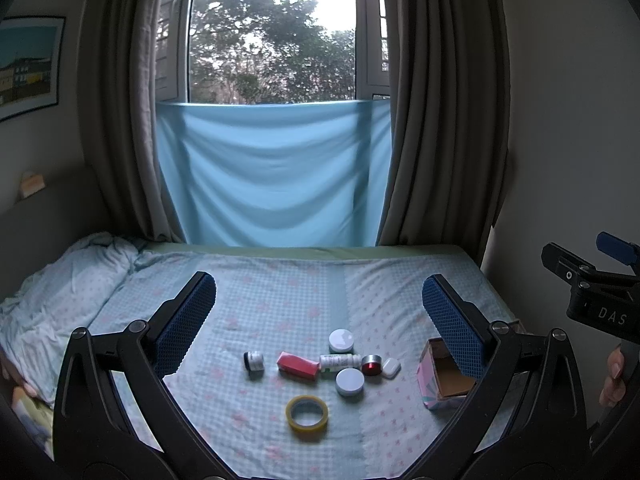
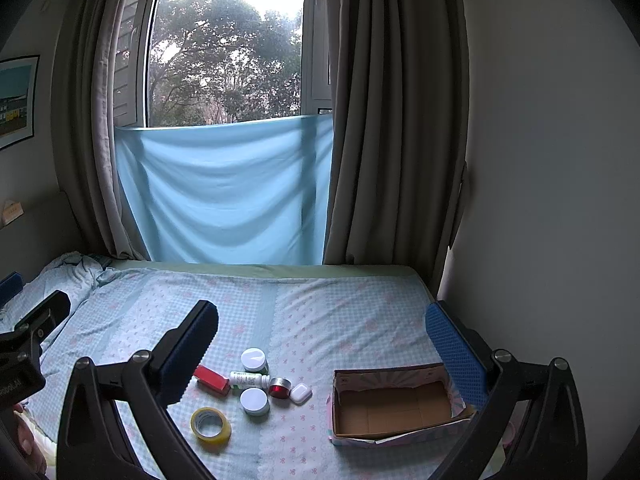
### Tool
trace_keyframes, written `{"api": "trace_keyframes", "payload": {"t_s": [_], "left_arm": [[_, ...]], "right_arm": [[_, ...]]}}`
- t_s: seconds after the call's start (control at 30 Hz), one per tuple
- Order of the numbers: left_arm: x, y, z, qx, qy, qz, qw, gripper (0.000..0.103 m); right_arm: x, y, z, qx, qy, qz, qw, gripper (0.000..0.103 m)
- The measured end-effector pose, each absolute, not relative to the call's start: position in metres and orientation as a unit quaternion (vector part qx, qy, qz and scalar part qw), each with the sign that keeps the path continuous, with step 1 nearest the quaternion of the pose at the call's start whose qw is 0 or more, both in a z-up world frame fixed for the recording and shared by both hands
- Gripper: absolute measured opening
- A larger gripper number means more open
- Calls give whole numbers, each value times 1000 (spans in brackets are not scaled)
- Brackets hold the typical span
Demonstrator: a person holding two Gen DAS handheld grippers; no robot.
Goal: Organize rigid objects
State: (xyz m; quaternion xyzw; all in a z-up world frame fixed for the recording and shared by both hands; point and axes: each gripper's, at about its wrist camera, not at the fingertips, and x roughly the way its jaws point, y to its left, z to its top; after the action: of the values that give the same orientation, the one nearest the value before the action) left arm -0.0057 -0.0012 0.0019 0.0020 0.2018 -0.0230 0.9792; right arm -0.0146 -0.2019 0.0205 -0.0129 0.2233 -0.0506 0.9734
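Observation:
Small items lie clustered on the bed (image 1: 280, 296): a yellow tape roll (image 1: 307, 412) (image 2: 211, 424), a red box (image 1: 299, 365) (image 2: 211, 378), a white bottle on its side (image 1: 338, 361) (image 2: 249, 380), two white-lidded jars (image 1: 341, 340) (image 1: 349, 381) (image 2: 254, 360) (image 2: 255, 401), a red tin (image 1: 371, 364) (image 2: 279, 387), a white earbud case (image 1: 391, 368) (image 2: 301, 393) and a small dark-rimmed jar (image 1: 253, 360). An empty open cardboard box (image 2: 394, 408) (image 1: 442, 376) sits to their right. My left gripper (image 1: 320, 320) and right gripper (image 2: 322, 344) both hover open above the bed, holding nothing.
A crumpled quilt (image 1: 68, 280) is bunched at the bed's left side. Grey curtains (image 2: 396, 120) and a blue cloth (image 1: 272, 176) hang behind the bed under the window. A plain wall (image 2: 540, 160) borders the bed's right edge. A person's fingers (image 1: 612, 376) hold the other gripper's handle.

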Motion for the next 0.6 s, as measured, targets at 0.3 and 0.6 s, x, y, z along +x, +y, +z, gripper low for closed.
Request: {"api": "trace_keyframes", "payload": {"t_s": [0.3,0.6], "left_arm": [[-6,-2,0,4,202,-23,979,103],[-6,-2,-2,2,202,-26,979,103]], "right_arm": [[-16,-201,20,-9,219,-50,974,103],[-15,-204,19,-9,220,-51,974,103]]}}
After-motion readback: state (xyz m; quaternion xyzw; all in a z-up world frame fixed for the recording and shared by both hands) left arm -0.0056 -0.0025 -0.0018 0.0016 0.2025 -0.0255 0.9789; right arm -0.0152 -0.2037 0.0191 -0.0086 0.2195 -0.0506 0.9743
